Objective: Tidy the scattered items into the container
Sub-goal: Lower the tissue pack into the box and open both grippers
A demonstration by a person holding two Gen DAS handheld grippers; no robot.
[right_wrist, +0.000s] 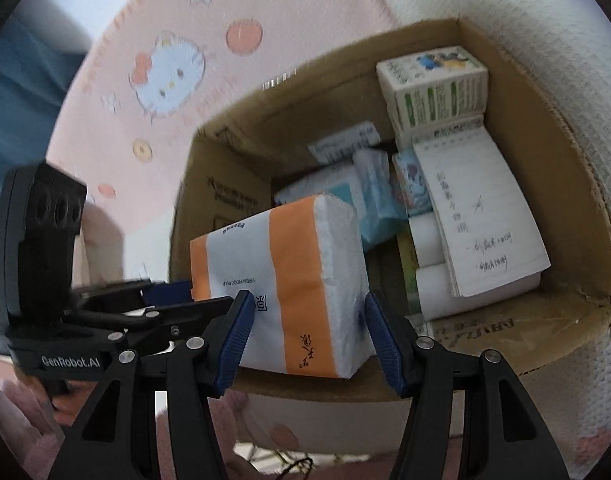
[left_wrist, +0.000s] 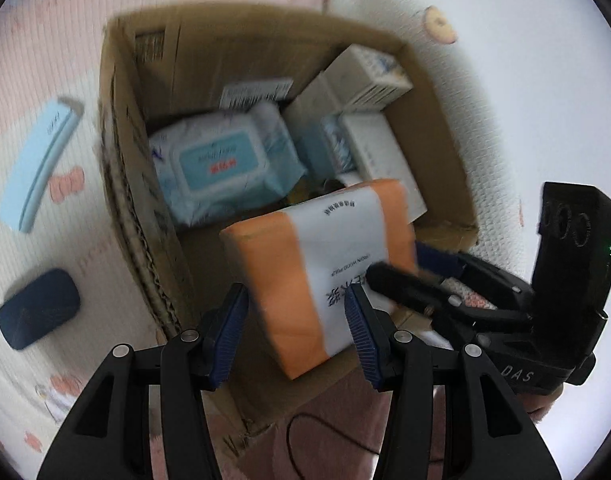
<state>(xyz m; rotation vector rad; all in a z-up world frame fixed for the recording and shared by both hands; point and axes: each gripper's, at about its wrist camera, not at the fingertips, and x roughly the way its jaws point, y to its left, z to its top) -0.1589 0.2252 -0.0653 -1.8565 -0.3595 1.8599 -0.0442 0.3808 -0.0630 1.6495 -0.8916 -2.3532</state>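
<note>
An orange-and-white tissue pack [left_wrist: 317, 264] [right_wrist: 281, 264] hangs tilted over the near edge of an open cardboard box [left_wrist: 121, 160] [right_wrist: 577, 208]. My left gripper [left_wrist: 293, 336] [right_wrist: 185, 296] has its blue pads against one end of the pack. At the other end, my right gripper [right_wrist: 309, 336] [left_wrist: 409, 268] grips it the same way. Inside the box lie a blue wet-wipes pack [left_wrist: 221, 164], white cartons [left_wrist: 365, 76], a green-printed carton [right_wrist: 433, 88] and a handwritten notepad [right_wrist: 481, 216].
On the pink cartoon-print mat [right_wrist: 165, 76], left of the box, lie a long light-blue case [left_wrist: 37, 164] and a dark-blue oval case [left_wrist: 37, 308]. A thin black cable [left_wrist: 305, 440] loops on the floor in front of the box.
</note>
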